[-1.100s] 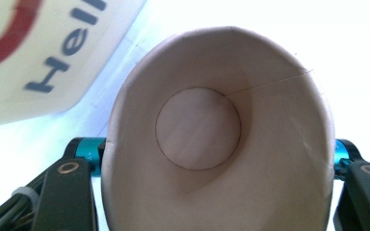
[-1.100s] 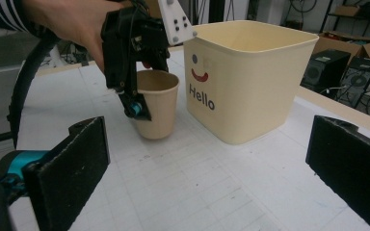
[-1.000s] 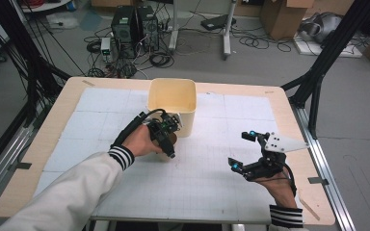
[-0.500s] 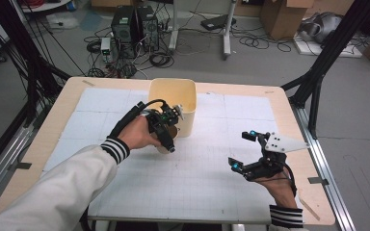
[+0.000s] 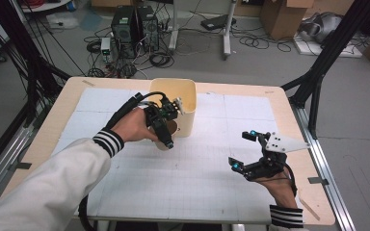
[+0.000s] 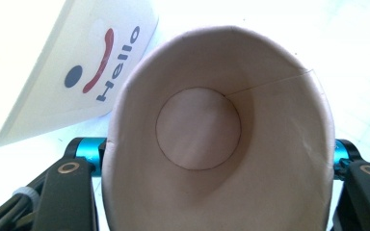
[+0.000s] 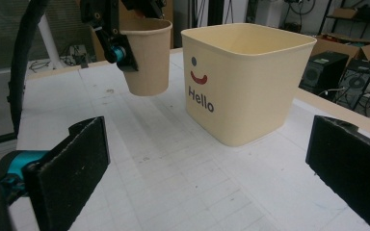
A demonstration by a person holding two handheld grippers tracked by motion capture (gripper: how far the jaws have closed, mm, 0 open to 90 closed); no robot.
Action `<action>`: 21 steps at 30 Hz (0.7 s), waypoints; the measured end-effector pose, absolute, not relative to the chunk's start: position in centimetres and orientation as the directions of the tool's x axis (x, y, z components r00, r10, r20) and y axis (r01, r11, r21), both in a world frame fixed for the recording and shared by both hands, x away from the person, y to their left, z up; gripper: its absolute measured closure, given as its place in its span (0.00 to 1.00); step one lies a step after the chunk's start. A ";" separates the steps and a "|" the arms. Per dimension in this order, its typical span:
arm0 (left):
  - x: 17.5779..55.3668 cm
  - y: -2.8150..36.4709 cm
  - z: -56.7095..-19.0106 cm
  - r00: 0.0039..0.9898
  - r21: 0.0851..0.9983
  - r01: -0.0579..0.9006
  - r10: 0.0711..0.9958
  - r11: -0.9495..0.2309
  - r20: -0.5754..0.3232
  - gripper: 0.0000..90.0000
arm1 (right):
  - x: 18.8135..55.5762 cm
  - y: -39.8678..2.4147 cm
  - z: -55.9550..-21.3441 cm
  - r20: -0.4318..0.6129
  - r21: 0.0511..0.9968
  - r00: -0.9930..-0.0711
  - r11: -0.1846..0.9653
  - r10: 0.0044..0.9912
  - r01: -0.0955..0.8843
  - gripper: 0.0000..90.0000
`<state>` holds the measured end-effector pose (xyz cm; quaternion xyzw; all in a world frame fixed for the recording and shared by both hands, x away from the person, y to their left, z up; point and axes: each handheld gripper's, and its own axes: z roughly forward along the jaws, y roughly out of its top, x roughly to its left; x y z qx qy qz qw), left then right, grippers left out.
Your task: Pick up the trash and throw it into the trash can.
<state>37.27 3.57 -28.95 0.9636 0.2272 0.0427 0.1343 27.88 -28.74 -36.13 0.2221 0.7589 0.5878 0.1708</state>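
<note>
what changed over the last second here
The left gripper, shut on the paper cup, rose off the table and moved toward the yellow bin; the cup now hangs clear of the mat beside the bin's wall. The grip was already closed a second ago. The right gripper stayed put with its jaws open and nothing between them, and the bin did not move.

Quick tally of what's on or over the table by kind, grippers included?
Paper cup: 1, held clear of the mat
Cream bin with "Hello" print: 1
Grippers: 2, left gripper shut on the cup, right gripper open
Total: 4
</note>
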 end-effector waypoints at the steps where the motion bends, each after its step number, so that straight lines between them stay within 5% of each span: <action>1: 37.3 3.6 -28.8 0.893 0.276 0.426 0.450 -0.861 0.025 0.37 | 27.8 -28.7 -36.1 0.007 0.968 -0.843 0.209 0.538 0.141 0.00; 21: 37.9 3.9 -24.8 0.909 0.295 0.389 0.416 -0.873 0.034 0.37 | 27.9 -28.7 -36.2 0.005 0.967 -0.842 0.211 0.539 0.140 0.00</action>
